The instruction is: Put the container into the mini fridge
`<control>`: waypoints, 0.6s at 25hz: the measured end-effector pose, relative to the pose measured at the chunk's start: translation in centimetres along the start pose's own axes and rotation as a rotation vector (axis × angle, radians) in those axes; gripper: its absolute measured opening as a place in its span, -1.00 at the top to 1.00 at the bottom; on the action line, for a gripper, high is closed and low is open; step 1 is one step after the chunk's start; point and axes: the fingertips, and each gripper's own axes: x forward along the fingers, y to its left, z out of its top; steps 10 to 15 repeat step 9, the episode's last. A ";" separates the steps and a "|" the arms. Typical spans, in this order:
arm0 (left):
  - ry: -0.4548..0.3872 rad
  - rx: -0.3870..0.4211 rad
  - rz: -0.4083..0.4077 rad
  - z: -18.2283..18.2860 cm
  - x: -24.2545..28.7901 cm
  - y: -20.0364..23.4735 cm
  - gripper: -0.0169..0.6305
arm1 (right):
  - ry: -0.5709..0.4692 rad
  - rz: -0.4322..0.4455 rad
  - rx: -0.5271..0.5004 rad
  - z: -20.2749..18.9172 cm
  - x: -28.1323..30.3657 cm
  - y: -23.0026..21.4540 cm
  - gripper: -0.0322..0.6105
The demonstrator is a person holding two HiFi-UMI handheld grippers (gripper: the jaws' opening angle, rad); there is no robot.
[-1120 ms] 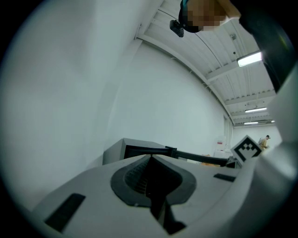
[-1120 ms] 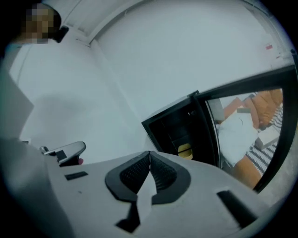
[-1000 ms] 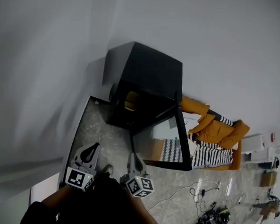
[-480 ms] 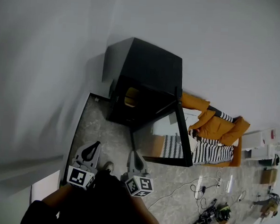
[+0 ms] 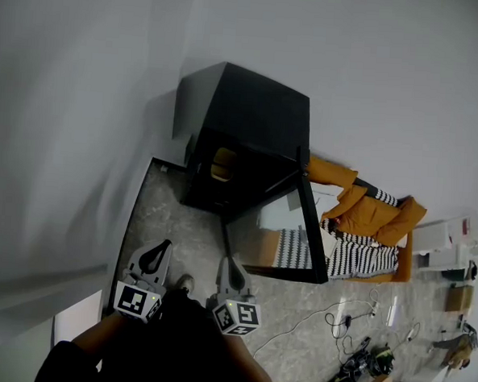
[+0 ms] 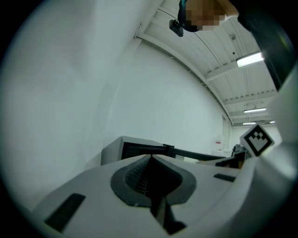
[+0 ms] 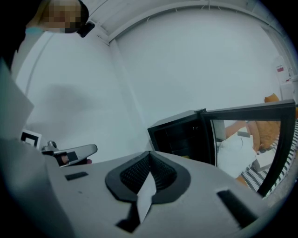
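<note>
The black mini fridge (image 5: 244,128) stands against the white wall with its glass door (image 5: 278,239) swung open toward me. On a shelf inside sits a yellowish container (image 5: 222,163). My left gripper (image 5: 161,249) and right gripper (image 5: 227,264) hover side by side low in the head view, well short of the fridge. Both are shut and hold nothing. In the left gripper view the left gripper (image 6: 151,156) points at the fridge (image 6: 135,149). The right gripper (image 7: 150,152) faces the dark fridge interior (image 7: 180,135) and the open door (image 7: 249,135).
The floor (image 5: 165,214) is speckled stone. Orange and striped black-and-white fabric (image 5: 366,230) lies right of the door. Cables (image 5: 336,323) and small gear trail across the floor at lower right, with white boxes (image 5: 446,239) further right. The person's dark sleeves fill the bottom edge.
The right gripper has rolled slightly. Both grippers stay where they were, and the fridge door remains open.
</note>
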 end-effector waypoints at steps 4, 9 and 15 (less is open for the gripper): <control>0.005 -0.003 -0.004 -0.1 0.2 -0.2 0.93 | 0.002 -0.008 -0.006 0.0 -0.1 -0.2 0.89; 0.011 -0.007 -0.008 -0.1 0.4 -0.3 0.93 | 0.004 -0.011 -0.008 0.1 0.0 -0.3 0.89; 0.011 -0.007 -0.008 -0.1 0.4 -0.3 0.93 | 0.004 -0.011 -0.008 0.1 0.0 -0.3 0.89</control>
